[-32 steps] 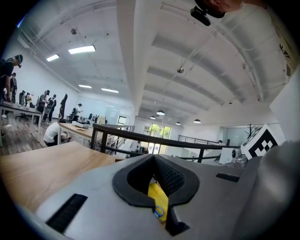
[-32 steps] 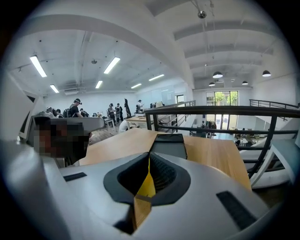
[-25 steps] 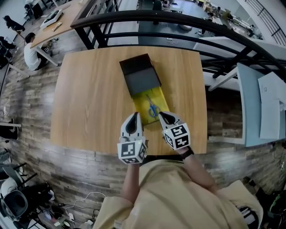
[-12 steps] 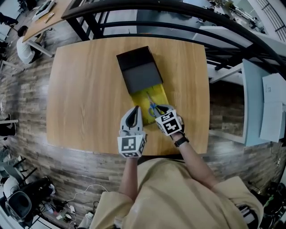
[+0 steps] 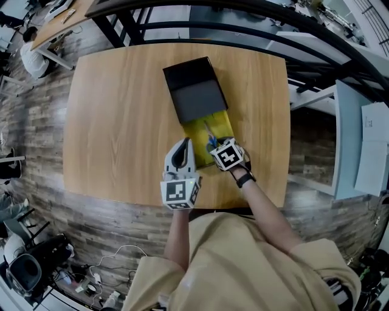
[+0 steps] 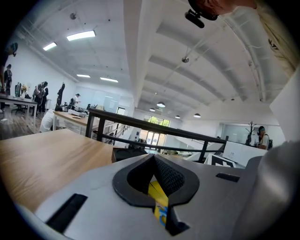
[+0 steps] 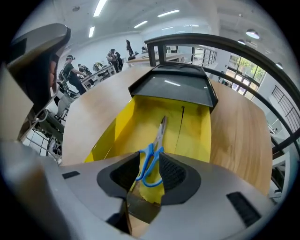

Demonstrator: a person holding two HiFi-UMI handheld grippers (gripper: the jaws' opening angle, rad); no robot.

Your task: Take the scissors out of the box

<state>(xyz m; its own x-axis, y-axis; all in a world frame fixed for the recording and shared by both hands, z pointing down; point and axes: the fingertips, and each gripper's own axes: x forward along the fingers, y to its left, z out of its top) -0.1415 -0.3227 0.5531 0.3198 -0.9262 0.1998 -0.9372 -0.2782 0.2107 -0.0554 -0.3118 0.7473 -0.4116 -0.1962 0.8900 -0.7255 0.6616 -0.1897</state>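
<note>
The blue-handled scissors point(image 7: 153, 150) lie in the yellow box point(image 7: 197, 133), blades pointing at the black lid point(image 7: 171, 89) that covers its far half. My right gripper point(image 7: 151, 157) points steeply down into the box's near end. Its jaws are opening and the blue handles sit between them, with no pad pressing. In the head view the scissors point(image 5: 209, 137) show just beyond the right gripper point(image 5: 220, 147). My left gripper point(image 5: 182, 146) hovers by the box's near left corner. In its own view the left gripper point(image 6: 153, 158) is shut, with a yellow strip of box point(image 6: 158, 199) showing through the gap behind the tips.
The box rests on a wooden table point(image 5: 121, 115) with bare wood to its left and right. A black railing point(image 5: 243, 18) curves past the table's far edge. Desks and people stand far off at the upper left.
My right gripper has dropped and tilted down into the box's near end, over the scissors' handles, and its jaws have parted. The left gripper has edged toward the box's near corner.
</note>
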